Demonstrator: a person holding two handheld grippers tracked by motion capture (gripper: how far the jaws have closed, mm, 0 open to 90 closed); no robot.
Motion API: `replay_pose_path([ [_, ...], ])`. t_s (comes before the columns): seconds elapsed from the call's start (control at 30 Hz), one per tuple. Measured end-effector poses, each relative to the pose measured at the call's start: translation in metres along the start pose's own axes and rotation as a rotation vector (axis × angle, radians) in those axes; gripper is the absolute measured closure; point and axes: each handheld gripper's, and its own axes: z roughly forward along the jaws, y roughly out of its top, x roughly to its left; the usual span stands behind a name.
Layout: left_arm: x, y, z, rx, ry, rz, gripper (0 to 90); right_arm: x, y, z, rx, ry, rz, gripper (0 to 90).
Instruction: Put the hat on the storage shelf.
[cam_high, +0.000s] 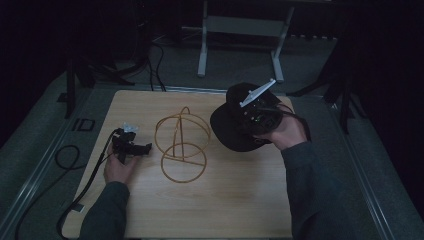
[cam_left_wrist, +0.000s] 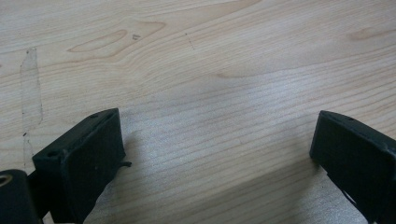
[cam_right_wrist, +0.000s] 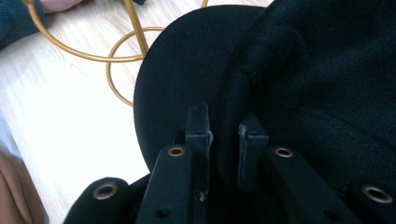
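right claw (cam_right_wrist: 224, 128) pinching black felt cap (cam_right_wrist: 327, 70) | left claw (cam_left_wrist: 217, 154) agape over woodgrain table (cam_left_wrist: 210, 60) | gold wire stand (cam_high: 181, 145)

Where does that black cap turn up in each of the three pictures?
High view: the black cap is right of centre, held by the right hand-held gripper beside the gold wire stand.
Left gripper view: no cap; bare wooden table between the open jaws.
Right gripper view: the cap takes up the right and centre, pinched between the jaws.
Shared landmark: the table.
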Motion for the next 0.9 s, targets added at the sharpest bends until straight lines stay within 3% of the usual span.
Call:
replay_pose_path([
  [0.4,0.000,0.000,0.000,0.001,0.000,0.001,2.4,0.007,0.015,-0.020,-0.025,0.010,-0.051,79.1],
  [0.9,0.000,0.000,0.000,0.002,0.000,0.003,2.5,0.026,0.041,-0.027,-0.063,0.059,-0.122,78.9],
])
